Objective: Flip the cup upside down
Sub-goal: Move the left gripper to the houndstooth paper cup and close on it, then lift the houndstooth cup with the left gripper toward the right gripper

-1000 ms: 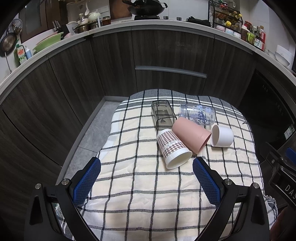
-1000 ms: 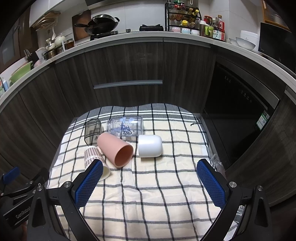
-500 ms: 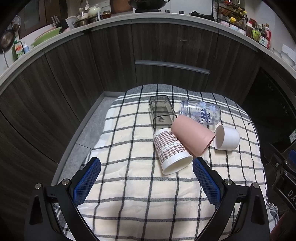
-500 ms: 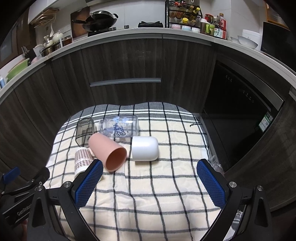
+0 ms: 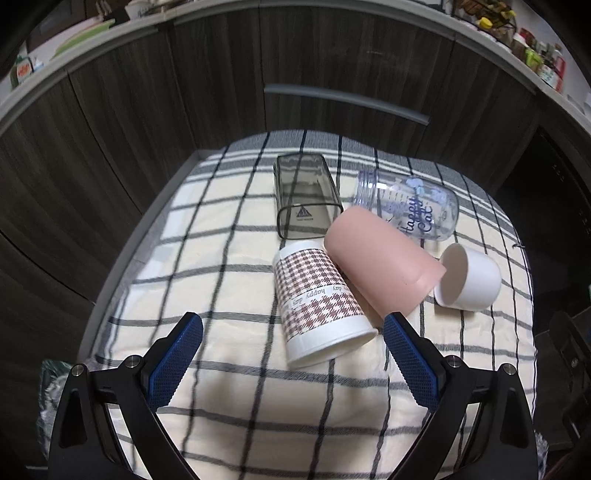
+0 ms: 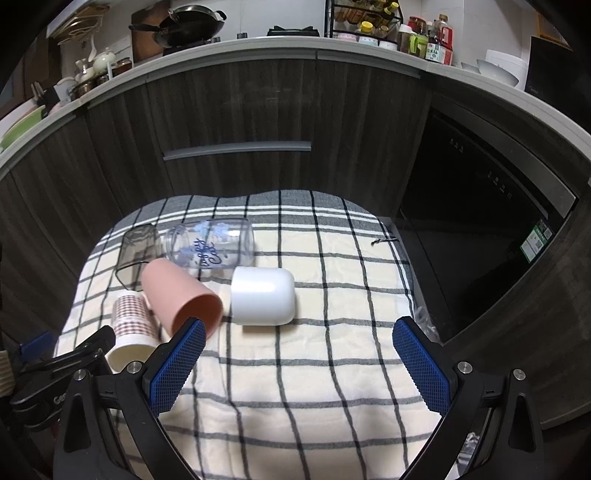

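Several cups lie on their sides on a checked cloth (image 5: 221,266): a houndstooth-patterned white cup (image 5: 317,302), a pink cup (image 5: 384,258), a white cup (image 5: 469,282), a clear printed glass (image 5: 413,210) and a smoky square glass (image 5: 303,199). My left gripper (image 5: 293,350) is open, its jaws just short of the patterned cup's mouth. My right gripper (image 6: 299,354) is open, just in front of the white cup (image 6: 264,295) and the pink cup (image 6: 181,295).
Dark wooden cabinets (image 6: 236,110) with a grey handle stand behind the cloth. A dark appliance door (image 6: 480,192) is at the right. The counter above holds a wok (image 6: 192,26), bottles and bowls. The cloth's front half (image 6: 295,387) carries no objects.
Both grippers have moved forward and lower toward the cups. The patterned cup now sits between the left gripper's fingertips in view. The cups have not moved.
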Available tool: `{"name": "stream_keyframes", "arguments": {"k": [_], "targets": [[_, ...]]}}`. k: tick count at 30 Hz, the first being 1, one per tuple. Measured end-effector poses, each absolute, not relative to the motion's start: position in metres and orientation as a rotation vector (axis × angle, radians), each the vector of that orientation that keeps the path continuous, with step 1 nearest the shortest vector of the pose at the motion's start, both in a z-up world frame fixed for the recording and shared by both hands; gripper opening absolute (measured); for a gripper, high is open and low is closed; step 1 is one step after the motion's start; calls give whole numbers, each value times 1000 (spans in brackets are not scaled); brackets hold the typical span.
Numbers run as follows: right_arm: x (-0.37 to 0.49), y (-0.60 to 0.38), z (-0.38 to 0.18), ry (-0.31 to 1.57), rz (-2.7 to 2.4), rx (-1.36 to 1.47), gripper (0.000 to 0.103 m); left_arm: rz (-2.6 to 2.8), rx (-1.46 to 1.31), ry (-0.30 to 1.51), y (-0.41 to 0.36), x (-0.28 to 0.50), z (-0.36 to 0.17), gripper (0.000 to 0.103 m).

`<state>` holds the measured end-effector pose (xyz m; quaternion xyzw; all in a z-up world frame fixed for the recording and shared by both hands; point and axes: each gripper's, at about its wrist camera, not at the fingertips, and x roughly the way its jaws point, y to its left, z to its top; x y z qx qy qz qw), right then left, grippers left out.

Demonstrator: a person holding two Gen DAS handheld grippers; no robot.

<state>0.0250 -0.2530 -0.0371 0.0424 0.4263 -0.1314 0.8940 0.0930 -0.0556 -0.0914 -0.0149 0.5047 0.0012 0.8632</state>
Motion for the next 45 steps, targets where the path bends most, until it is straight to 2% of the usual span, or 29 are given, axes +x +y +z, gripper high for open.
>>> {"name": "stream_keyframes", "arguments": {"k": [5, 11, 17, 19, 20, 29, 38, 45], "targets": [[34, -257, -49, 902, -270, 89, 102, 17, -50, 1092, -61, 107, -109, 98], [39, -263, -63, 929, -269, 111, 102, 25, -63, 1143, -66, 125, -132, 86], [41, -264, -77, 959, -264, 125, 102, 19, -60, 1188, -72, 134, -152, 84], [41, -263, -82, 971, -259, 130, 102, 16, -58, 1200, -72, 136, -158, 69], [41, -262, -83, 976, -257, 132, 102, 12, -61, 1210, -72, 137, -161, 66], [31, -258, -78, 976, -254, 121, 102, -41, 1, 1186, -73, 111, -152, 65], [-20, -263, -59, 1006, -259, 130, 102, -214, 90, 1175, -87, 30, -124, 65], [-61, -267, -64, 1059, -288, 121, 102, -316, 116, 1200, -104, -12, -138, 65]]}}
